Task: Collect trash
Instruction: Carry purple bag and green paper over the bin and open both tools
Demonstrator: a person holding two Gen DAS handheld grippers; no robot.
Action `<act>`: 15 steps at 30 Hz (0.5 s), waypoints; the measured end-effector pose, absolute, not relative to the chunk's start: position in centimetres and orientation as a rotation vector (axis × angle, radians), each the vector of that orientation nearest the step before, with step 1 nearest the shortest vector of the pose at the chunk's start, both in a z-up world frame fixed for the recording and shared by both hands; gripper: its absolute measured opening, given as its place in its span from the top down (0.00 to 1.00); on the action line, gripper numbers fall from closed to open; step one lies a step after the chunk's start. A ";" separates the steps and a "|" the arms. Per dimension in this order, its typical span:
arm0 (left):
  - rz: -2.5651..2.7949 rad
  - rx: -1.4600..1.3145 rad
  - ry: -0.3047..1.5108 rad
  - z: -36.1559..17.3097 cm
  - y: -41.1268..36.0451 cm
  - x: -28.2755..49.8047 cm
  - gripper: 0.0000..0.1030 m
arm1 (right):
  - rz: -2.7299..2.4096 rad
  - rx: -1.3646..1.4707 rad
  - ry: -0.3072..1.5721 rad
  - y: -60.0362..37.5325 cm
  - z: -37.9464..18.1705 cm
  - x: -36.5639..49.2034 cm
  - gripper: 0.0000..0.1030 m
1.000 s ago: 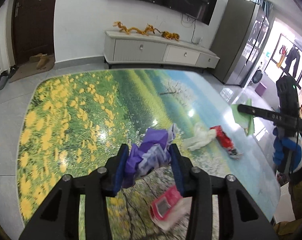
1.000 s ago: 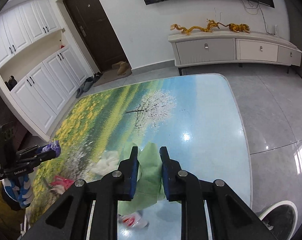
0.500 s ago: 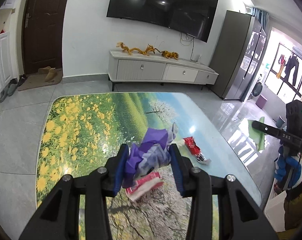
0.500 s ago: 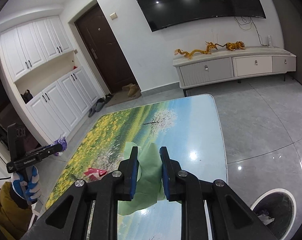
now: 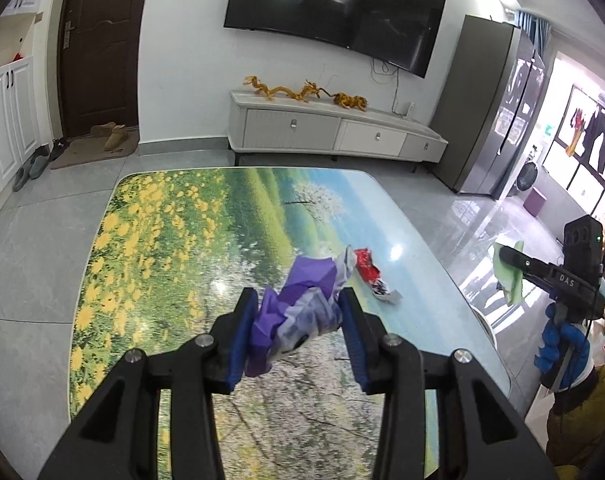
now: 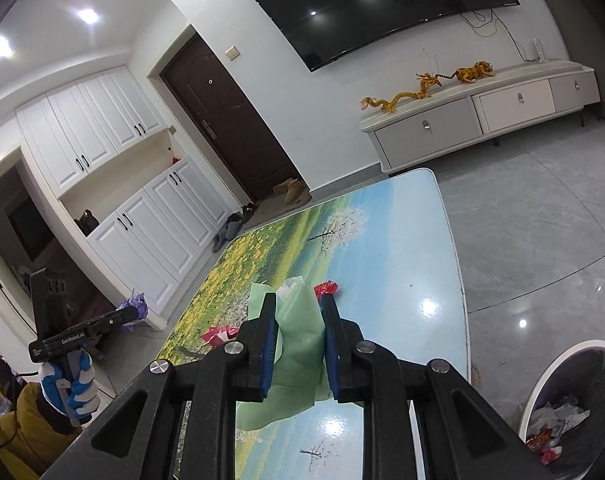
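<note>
My left gripper (image 5: 298,316) is shut on a crumpled purple and white wrapper (image 5: 302,312), held above the landscape-print table (image 5: 174,240). My right gripper (image 6: 298,320) is shut on a pale green sheet (image 6: 294,344) that hangs down over the table's near right part. A red wrapper (image 5: 368,268) lies on the table beyond the left gripper; it also shows in the right wrist view (image 6: 326,288). A pink-red packet (image 6: 218,334) and a white crumpled piece (image 6: 290,284) lie on the table. A round bin (image 6: 574,408) with trash stands on the floor at the right.
A white TV cabinet (image 5: 334,136) with golden dragon figures stands against the far wall under a television. White cupboards (image 6: 114,208) and a dark door (image 6: 230,120) are on the left. A grey fridge (image 5: 490,112) stands at the right. Shoes lie by the door.
Both grippers have lifted higher and pulled back from the table with their trash still held. The right gripper has swung toward the bin, which now shows more fully.
</note>
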State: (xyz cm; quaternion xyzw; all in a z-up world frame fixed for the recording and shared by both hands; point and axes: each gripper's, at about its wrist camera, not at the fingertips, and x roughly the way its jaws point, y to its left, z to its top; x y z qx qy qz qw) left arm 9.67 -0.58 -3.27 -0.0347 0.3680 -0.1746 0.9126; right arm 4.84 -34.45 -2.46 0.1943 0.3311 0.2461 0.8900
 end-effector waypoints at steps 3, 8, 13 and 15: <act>-0.391 -0.068 0.773 -3.2 -2.6 10.0 0.62 | 0.502 0.438 0.674 -36.3 -2.8 4.2 0.81; -0.480 -0.027 0.808 -3.9 -8.1 10.8 0.62 | 0.449 0.500 0.655 -40.7 -3.6 3.1 0.81; -0.610 0.038 0.853 -4.9 -16.2 11.5 0.62 | 0.327 0.549 0.656 -46.5 -5.1 1.5 0.81; -0.670 0.065 0.876 -5.5 -20.0 11.7 0.62 | 0.264 0.567 0.666 -48.8 -6.1 0.7 0.81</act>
